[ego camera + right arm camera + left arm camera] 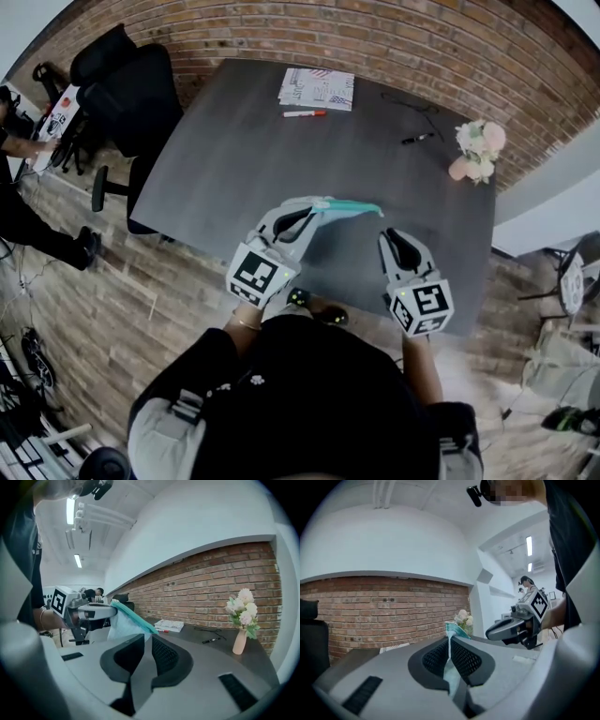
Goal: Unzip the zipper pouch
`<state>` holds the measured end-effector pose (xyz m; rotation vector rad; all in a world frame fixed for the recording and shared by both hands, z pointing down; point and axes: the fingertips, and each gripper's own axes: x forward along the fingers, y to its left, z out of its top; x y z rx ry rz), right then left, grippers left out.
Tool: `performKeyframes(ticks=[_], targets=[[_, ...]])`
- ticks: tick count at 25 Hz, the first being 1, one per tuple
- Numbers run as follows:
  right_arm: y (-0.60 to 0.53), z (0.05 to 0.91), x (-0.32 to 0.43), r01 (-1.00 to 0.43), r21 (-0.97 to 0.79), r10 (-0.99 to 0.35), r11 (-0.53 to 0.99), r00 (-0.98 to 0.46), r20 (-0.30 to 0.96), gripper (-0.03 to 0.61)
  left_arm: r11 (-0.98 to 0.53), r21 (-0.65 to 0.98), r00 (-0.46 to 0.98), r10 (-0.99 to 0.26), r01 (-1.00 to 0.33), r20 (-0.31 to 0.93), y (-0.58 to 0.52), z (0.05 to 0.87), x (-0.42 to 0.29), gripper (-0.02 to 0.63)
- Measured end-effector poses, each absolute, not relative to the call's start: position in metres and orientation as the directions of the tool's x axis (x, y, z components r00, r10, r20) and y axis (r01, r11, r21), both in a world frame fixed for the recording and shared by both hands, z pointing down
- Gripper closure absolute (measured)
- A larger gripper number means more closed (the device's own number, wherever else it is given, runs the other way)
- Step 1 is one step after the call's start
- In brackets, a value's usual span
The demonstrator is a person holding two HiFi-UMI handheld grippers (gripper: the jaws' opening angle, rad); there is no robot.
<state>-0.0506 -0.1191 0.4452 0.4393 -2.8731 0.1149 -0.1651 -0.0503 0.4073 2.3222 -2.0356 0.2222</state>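
The teal zipper pouch [349, 208] hangs in the air over the near part of the dark table [244, 159]. My left gripper [315, 208] is shut on the pouch's left end. In the left gripper view the pale fabric of the pouch [451, 667] is pinched between the black pads, and its teal top edge [454, 629] sticks out past them. My right gripper [387, 235] hovers just right of the pouch, apart from it, jaws shut with nothing between them. In the right gripper view the pouch [125, 620] hangs from the left gripper [96, 611], beyond my right gripper [146, 640].
At the table's far edge lie papers [317, 89] and a red marker [305, 113]. To the right are a black pen [418, 138] and a small vase of flowers [478, 150]. A black office chair [122, 84] stands left of the table. A person [23, 197] is at the far left.
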Motion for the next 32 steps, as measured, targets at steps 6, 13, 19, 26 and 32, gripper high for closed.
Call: performKeyframes(ticks=[6,13,19,26,32], targets=[[-0.093,0.414,-0.088,-0.216,-0.084,-0.2,0.973,-0.965,0.168,0.511,-0.189,-0.181,0.159,-0.973,-0.965,0.169,-0.059,0.415,-0.165,0.606],[-0.073,0.397,-0.121,-0.179,-0.022,-0.174,0.984,-0.971,0.165,0.495,-0.303,-0.311,0.226,-0.939,-0.901,0.259,-0.07,0.438,-0.143,0.606],[-0.073,0.408,-0.123,-0.217,-0.002,-0.209,0.976,-0.943,0.259,0.488,-0.398,-0.481,0.254,-0.907,-0.781,0.336,-0.079,0.451,-0.124,0.606],[-0.086,0.421,-0.116,-0.277,0.036,-0.274,0.96,-0.908,0.318,0.489,-0.469,-0.57,0.291,-0.879,-0.675,0.379,-0.087,0.459,-0.108,0.606],[-0.096,0.425,-0.104,-0.314,-0.047,-0.285,0.948,-0.906,0.312,0.499,-0.499,-0.609,0.317,-0.865,-0.617,0.388,-0.094,0.465,-0.099,0.606]])
